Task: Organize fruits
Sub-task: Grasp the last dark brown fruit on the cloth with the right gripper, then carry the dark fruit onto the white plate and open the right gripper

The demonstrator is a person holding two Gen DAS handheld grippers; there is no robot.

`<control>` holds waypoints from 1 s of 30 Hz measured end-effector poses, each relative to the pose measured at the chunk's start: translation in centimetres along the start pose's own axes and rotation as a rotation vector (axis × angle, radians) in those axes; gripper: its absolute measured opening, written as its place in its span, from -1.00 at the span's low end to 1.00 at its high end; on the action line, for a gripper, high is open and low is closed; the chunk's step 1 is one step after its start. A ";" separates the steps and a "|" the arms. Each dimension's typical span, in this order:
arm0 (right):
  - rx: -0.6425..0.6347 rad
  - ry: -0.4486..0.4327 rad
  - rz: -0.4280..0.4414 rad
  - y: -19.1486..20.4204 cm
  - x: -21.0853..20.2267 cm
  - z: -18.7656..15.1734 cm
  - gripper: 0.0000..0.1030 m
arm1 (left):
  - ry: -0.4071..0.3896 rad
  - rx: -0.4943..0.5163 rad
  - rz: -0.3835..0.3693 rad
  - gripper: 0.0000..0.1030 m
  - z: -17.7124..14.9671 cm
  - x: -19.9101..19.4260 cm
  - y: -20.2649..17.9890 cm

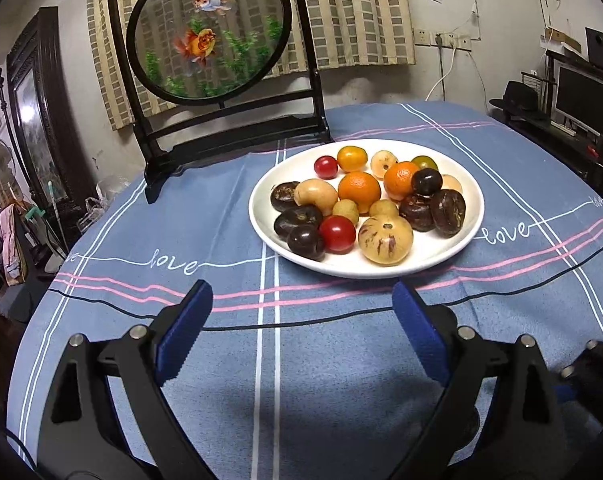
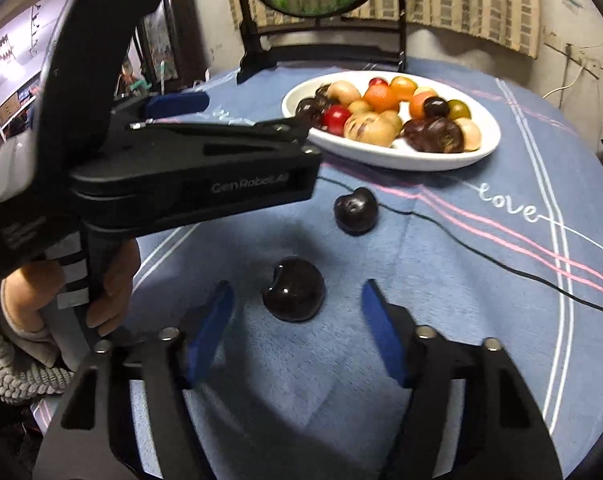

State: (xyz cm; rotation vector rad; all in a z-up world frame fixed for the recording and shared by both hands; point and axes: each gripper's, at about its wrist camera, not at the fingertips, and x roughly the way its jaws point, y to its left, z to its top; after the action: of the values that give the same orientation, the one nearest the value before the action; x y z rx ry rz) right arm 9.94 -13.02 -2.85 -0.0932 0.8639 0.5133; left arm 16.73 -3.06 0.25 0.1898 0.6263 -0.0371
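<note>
- The left gripper [image 1: 303, 300] is seen with blue pads spread wide, nothing between them, over bare blue tablecloth [image 1: 321, 380].
- Ahead of the left gripper and a little to its right, a white plate [image 1: 465, 240] heaped with fruits is found on the cloth.
- On the plate's near edge, a pale purple-streaked fruit [image 1: 385, 240] is noted closest to the left gripper, with a red tomato [image 1: 337, 234] and a dark fruit [image 1: 306, 242] just beside it.
- Two oranges [image 1: 359, 192] are placed mid-plate; more dark, yellow and red fruits are packed around them, touching.
- Behind the plate, a black-framed goldfish screen [image 1: 209, 32] is stood upright.
- The right gripper [image 2: 297, 304] is seen part-spread around a glossy dark round fruit [image 2: 294, 294] lying on the cloth; gaps are visible on both sides, pads not touching it.
- A second dark fruit [image 2: 355, 211] is found further ahead of the right gripper, apart from the first, near the plate [image 2: 421, 158] but off it.
- In the right wrist view, the left gripper's body is seen to the upper left, held by a hand [image 2: 113, 280] with a knitted sleeve [image 2: 5, 364].
</note>
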 end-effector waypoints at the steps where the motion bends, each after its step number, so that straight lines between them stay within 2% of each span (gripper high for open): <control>1: -0.004 0.005 0.002 0.1 0.2 0.1 0.14 | 0.003 0.003 0.000 0.81 0.0 0.1 0.0; 3: -0.013 0.017 0.002 0.2 0.7 0.2 -0.10 | 0.004 0.006 0.002 0.81 0.0 0.1 -0.1; 8: -0.011 0.041 0.009 0.1 1.4 0.2 -0.32 | 0.002 0.009 0.006 0.81 0.0 0.0 -0.2; 14: -0.012 0.038 0.018 0.1 0.7 -0.1 -0.34 | 0.032 -0.009 -0.014 0.81 -0.1 0.7 0.4; 18: 0.005 -0.007 -0.012 -1.3 -1.8 -0.4 -0.34 | 0.057 -0.017 -0.109 0.80 -0.2 1.1 0.2; 22: 0.076 -0.040 -0.053 -3.8 -4.0 -1.5 -0.34 | 0.061 0.065 -0.192 0.76 -0.6 1.1 -2.4; 26: 0.117 -0.061 -0.050 -5.3 -5.4 -2.7 -0.34 | 0.045 0.170 -0.152 0.75 -0.6 2.0 -5.3; 28: 0.131 -0.058 -0.043 -5.7 -5.5 -3.0 -0.34 | 0.104 0.182 -0.178 0.47 -0.6 3.5 -6.0; 30: 0.152 -0.060 -0.039 -6.2 -5.6 -3.0 -0.34 | 0.182 0.173 -0.255 -0.19 -0.6 4.9 -6.0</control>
State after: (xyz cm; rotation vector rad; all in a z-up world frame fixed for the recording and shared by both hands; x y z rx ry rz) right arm 7.74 -21.50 -1.45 0.0442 0.8380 0.4103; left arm 19.78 -8.73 -4.09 0.2814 0.8273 -0.3231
